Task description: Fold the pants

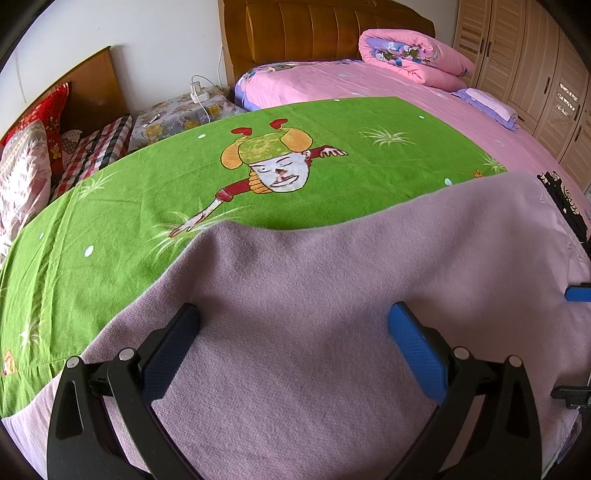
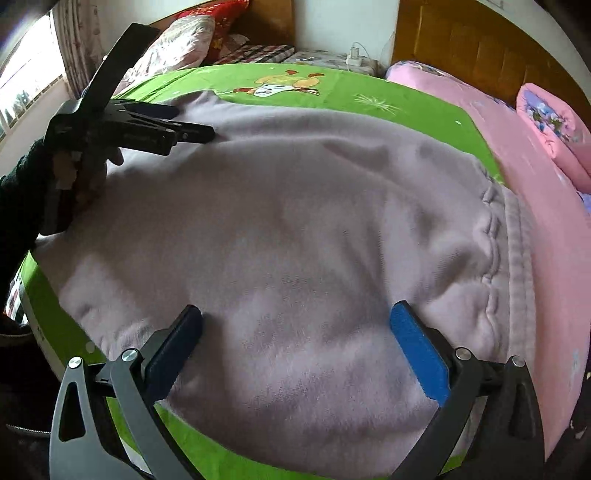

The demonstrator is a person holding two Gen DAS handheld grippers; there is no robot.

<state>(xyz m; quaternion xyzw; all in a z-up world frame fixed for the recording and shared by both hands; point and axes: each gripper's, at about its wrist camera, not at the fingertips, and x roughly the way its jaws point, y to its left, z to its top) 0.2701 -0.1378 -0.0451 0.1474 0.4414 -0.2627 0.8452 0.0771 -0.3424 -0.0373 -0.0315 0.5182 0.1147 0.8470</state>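
The lilac knit pants (image 1: 314, 295) lie spread on a green cartoon sheet (image 1: 147, 192) on the bed. In the right wrist view the pants (image 2: 277, 240) fill the middle, with the gathered waistband (image 2: 513, 258) at the right. My left gripper (image 1: 293, 328) is open, its blue-padded fingers wide apart just over the fabric, holding nothing. My right gripper (image 2: 295, 332) is open and empty over the near part of the pants. The left gripper also shows in the right wrist view (image 2: 199, 134), held in a hand at the pants' far left edge. A pad of the right gripper shows at the left wrist view's right edge (image 1: 578, 293).
A pink bedsheet (image 1: 369, 85) lies beyond the green sheet, with a rolled pink quilt (image 1: 413, 55) near the wooden headboard (image 1: 314, 33). A nightstand with a charger (image 1: 184, 110) and a second bed with pillows (image 1: 29, 162) stand left. Wardrobes (image 1: 535, 74) line the right.
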